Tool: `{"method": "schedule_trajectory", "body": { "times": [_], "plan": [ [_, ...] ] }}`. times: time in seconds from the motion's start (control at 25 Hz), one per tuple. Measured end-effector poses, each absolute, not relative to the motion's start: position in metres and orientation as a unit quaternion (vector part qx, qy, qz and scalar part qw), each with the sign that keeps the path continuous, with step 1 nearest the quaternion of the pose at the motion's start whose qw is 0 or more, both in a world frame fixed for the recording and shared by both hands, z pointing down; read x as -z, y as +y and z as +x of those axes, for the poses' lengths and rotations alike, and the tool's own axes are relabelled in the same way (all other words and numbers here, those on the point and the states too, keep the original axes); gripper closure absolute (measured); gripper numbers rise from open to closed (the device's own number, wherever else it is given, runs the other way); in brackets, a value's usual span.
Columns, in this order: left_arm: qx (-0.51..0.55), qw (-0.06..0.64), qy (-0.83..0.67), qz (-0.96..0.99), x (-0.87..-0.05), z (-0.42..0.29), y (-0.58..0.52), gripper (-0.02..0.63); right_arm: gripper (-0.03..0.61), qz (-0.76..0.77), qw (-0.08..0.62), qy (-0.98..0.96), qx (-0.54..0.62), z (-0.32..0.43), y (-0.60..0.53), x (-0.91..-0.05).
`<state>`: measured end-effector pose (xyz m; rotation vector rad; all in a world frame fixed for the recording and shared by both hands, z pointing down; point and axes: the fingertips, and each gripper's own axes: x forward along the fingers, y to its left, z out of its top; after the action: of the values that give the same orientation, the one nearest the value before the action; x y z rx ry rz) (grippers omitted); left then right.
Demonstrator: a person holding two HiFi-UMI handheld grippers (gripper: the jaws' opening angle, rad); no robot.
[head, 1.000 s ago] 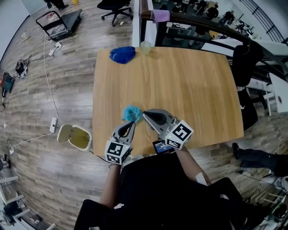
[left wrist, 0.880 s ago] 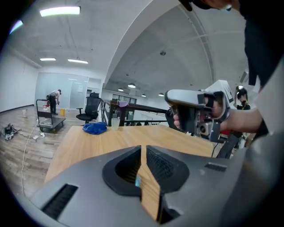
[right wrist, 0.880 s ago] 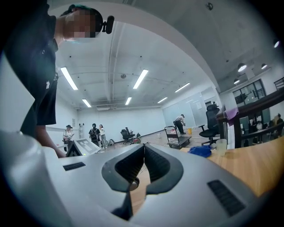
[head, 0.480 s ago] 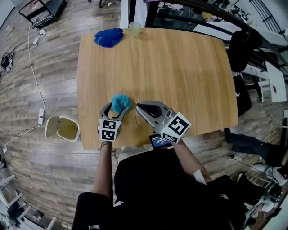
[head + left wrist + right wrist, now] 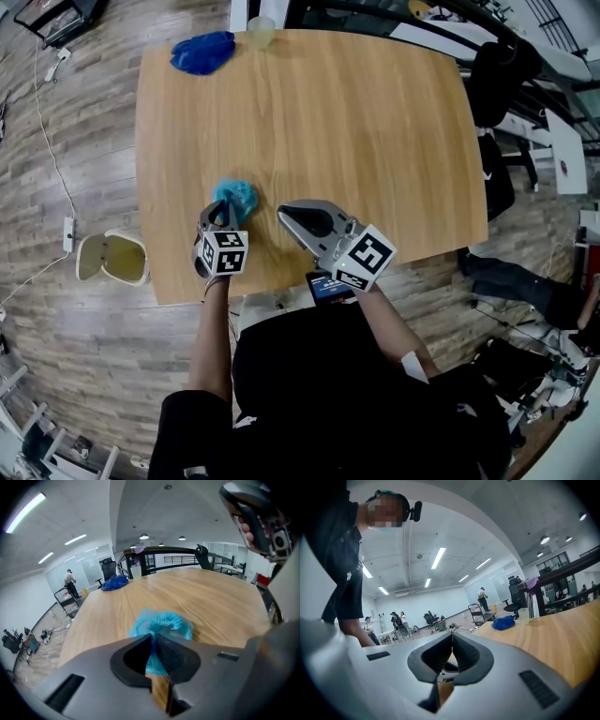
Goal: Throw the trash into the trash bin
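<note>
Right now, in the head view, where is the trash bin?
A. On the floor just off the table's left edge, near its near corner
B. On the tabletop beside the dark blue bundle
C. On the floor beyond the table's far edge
A: the trash bin stands open on the wood floor just left of the table, by its near left corner, not far from the light blue trash.

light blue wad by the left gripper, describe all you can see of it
The light blue wad is thin crinkled material with a gathered frilly edge, crumpled into a loose lump. It lies on the wooden table near the person's edge. The left gripper is closing its jaws on the wad's near side.
</note>
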<state>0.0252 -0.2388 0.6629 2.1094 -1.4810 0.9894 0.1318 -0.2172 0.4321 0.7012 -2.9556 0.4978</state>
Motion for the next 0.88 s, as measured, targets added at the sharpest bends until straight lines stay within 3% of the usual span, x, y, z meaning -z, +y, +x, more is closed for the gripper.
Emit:
{"method": "schedule_trajectory", "body": {
  "times": [0.88],
  "plan": [
    [-0.317,0.233,-0.607,0.690,-0.638,-0.002,-0.207,0.589,0.580,0.142,0.006,-0.975,-0.172,0.118,-0.222,-0.431]
  ]
}}
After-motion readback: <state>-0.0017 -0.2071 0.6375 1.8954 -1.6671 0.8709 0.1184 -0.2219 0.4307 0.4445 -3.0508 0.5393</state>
